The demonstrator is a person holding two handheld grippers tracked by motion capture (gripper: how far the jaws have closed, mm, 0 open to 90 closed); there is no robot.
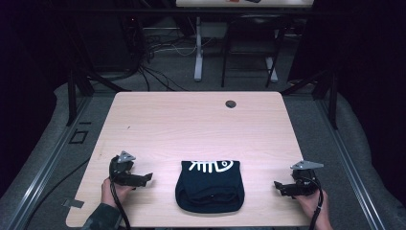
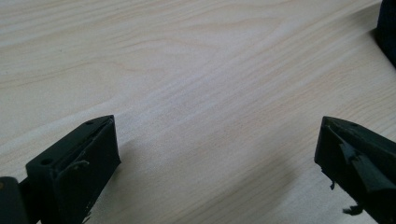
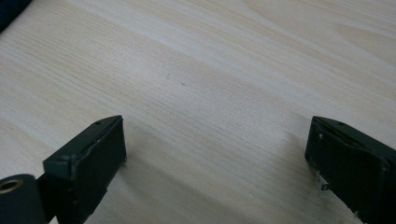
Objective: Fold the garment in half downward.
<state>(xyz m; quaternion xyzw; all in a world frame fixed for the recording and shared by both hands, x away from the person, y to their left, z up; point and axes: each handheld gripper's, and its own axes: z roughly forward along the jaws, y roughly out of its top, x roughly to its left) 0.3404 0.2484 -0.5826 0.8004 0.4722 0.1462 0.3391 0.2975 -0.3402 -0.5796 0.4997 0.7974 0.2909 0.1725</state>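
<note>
Fingers [image 2: 79,163] of the left gripper [image 1: 143,178] and right gripper [image 1: 280,186] are held wide apart over the tabletop [image 1: 191,124], a folded dark garment [image 1: 209,186] lying between them.

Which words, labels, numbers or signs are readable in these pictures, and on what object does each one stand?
No readable text anywhere.
The folded dark garment carries a white fish-skeleton drawing, with no letters.
The wooden table and both grippers, left and right, bear no legible marking.
</note>
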